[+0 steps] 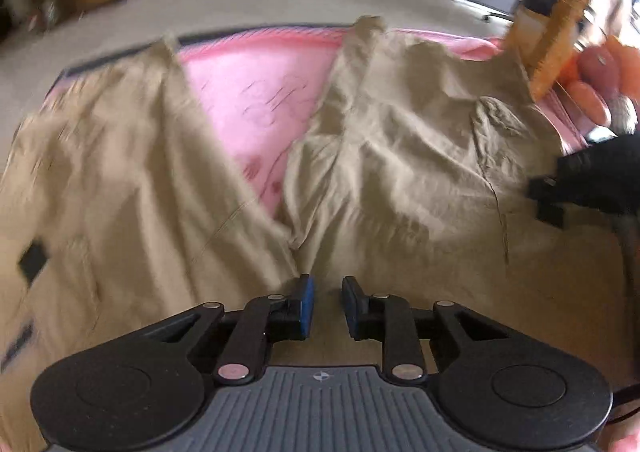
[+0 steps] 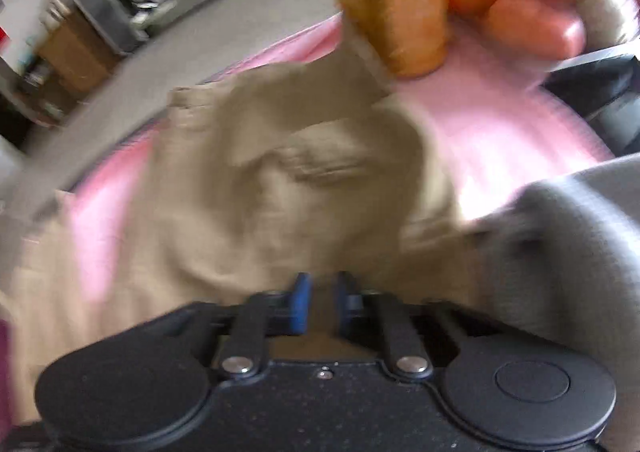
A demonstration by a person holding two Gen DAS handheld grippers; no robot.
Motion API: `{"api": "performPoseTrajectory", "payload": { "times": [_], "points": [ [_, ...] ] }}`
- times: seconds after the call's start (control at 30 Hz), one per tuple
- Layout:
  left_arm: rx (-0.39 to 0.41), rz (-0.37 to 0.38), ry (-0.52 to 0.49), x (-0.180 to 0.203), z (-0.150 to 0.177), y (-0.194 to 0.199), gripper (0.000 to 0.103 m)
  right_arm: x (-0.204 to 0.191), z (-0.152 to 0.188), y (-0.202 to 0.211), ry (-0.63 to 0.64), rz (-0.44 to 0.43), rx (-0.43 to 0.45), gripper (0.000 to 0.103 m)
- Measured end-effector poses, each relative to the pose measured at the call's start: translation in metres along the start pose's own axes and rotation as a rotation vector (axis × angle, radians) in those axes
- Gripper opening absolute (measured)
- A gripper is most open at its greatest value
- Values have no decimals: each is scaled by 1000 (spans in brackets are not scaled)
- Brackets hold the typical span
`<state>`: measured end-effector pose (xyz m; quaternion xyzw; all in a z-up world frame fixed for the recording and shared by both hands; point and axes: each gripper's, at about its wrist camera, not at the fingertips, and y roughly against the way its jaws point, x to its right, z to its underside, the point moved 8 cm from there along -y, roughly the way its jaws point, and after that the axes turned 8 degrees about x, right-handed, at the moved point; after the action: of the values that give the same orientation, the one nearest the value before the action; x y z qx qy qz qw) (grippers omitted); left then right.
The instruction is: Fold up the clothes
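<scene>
Beige trousers (image 1: 400, 156) lie spread over a pink tablecloth (image 1: 256, 92), both legs reaching away from me with a pink gap between them. My left gripper (image 1: 326, 304) sits at the near edge by the crotch, its blue pads (image 1: 307, 304) close together with beige fabric filling the narrow gap. In the blurred right wrist view, my right gripper (image 2: 323, 302) is likewise nearly closed on a bunched part of the trousers (image 2: 304, 180). The right gripper's black body (image 1: 592, 180) shows at the right edge of the left wrist view.
An orange ribbed cylinder (image 2: 400, 12) and a pile of fruit (image 2: 532, 24) stand at the table's far right corner. A grey sleeve (image 2: 568, 252) fills the right side. Grey floor (image 1: 280, 0) and shelving lie beyond the far table edge.
</scene>
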<state>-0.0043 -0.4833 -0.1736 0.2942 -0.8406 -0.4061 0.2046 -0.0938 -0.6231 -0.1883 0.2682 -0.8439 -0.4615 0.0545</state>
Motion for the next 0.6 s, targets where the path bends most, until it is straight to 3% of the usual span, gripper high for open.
{"api": "performPoseTrajectory", "payload": {
  "times": [0.03,0.07,0.23,0.33,0.4,0.53,0.6],
  "points": [
    [-4,-8,24,-7,0,8,22,2,-2,9,33,59,24,9],
    [5,-28,41,-18,-1,17,22,-5,-5,21,56,46,46,11],
    [90,-86,168,-91,-2,64,21,-59,-21,85,154,-125,153,12],
    [129,-126,263,-143,-2,77,20,-109,-26,101,244,-205,187,21],
    [156,-153,326,-178,-1,86,13,-148,-25,102,280,-271,178,23],
    [207,-207,452,-247,-1,104,12,-207,-12,77,331,-335,121,23],
    [200,-227,456,-252,0,99,8,-233,-7,63,348,-361,93,23]
  ]
}}
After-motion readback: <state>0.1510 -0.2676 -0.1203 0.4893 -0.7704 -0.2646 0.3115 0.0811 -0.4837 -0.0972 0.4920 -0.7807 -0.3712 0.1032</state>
